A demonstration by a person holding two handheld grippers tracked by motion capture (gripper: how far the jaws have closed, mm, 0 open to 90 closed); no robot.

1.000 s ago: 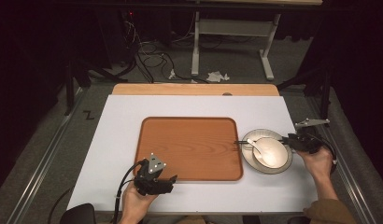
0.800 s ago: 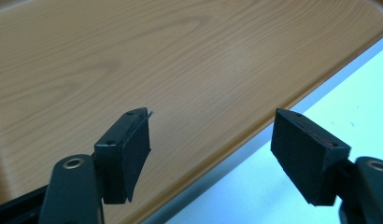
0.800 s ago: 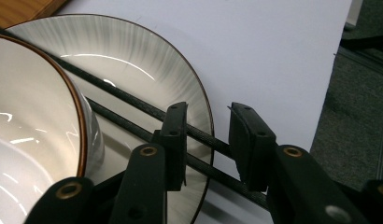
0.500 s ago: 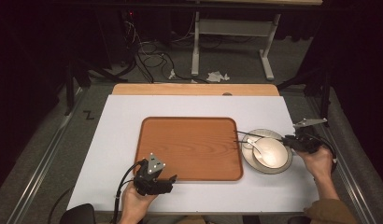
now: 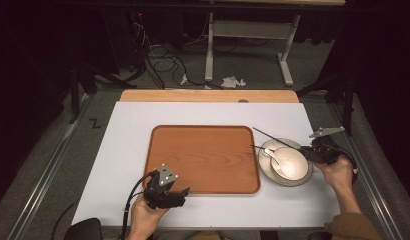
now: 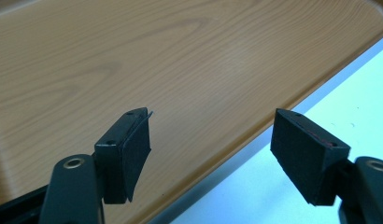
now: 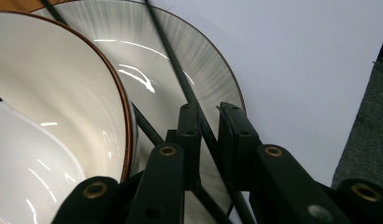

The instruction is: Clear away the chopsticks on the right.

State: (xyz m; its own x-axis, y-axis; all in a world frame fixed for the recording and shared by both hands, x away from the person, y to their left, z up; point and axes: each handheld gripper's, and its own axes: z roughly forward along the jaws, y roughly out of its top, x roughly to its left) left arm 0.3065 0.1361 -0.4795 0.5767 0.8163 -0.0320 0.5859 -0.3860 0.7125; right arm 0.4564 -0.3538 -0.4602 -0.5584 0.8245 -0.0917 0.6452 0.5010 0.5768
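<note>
Two thin black chopsticks [image 5: 278, 137] lie across a cream plate [image 5: 299, 182] right of a wooden tray [image 5: 203, 157]. On the plate are a cream bowl [image 5: 293, 162] and a white spoon [image 5: 272, 153]. My right gripper [image 5: 306, 149] is at the plate's right rim. Its jaws have just been closing and stand nearly together around one chopstick [image 7: 173, 60], a thin gap still showing; the other chopstick runs under the left jaw. The bowl [image 7: 54, 84] and plate [image 7: 194, 60] are just ahead. My left gripper [image 5: 185, 191] [image 6: 210, 140] is open and empty over the tray's [image 6: 157, 60] front edge.
The white tabletop [image 5: 118, 150] carries a pale wooden board [image 5: 208, 95] along its far edge. Beyond it are floor cables and a desk frame [image 5: 243, 30]. Metal rails [image 5: 48, 175] run along the table's sides. Bare tabletop [image 7: 297, 56] lies right of the plate.
The far end of one chopstick has swung from beside the tray's right edge toward the far side of the table. Both hands have stayed where they were.
</note>
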